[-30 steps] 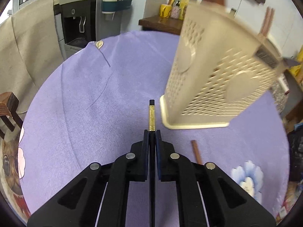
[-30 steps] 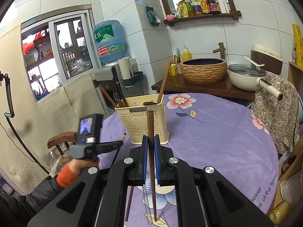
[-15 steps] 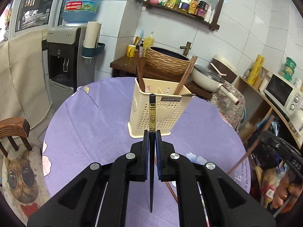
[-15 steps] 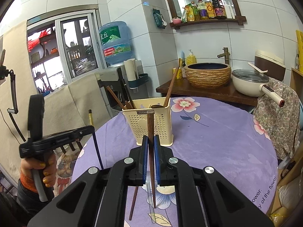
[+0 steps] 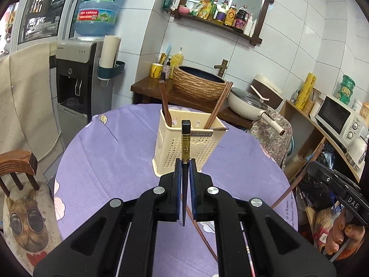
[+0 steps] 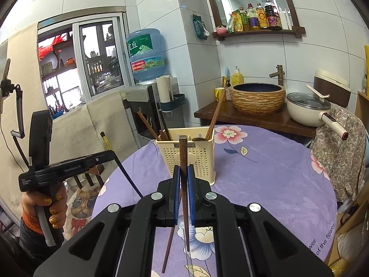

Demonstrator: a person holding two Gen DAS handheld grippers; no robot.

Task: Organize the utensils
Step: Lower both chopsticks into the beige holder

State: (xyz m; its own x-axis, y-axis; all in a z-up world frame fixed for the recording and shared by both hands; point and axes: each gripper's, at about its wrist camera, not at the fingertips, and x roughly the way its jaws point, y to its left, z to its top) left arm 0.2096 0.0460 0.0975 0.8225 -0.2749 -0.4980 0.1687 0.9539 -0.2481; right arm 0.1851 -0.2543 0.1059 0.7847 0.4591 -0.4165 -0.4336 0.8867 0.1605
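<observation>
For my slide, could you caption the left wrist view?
Left gripper holds a black chopstick before the holder.

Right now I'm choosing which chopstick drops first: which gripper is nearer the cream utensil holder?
Roughly level. The left gripper and right gripper each face the cream utensil holder, slightly short of it.

A water dispenser (image 5: 76,85) carries a blue bottle (image 5: 99,4). A woven basin (image 6: 258,97) and lidded pan (image 6: 309,110) sit behind the purple table (image 6: 265,180); a microwave (image 5: 339,117) stands right.

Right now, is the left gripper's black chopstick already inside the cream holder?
No, the black chopstick is clamped in the left gripper, short of the cream holder.
</observation>
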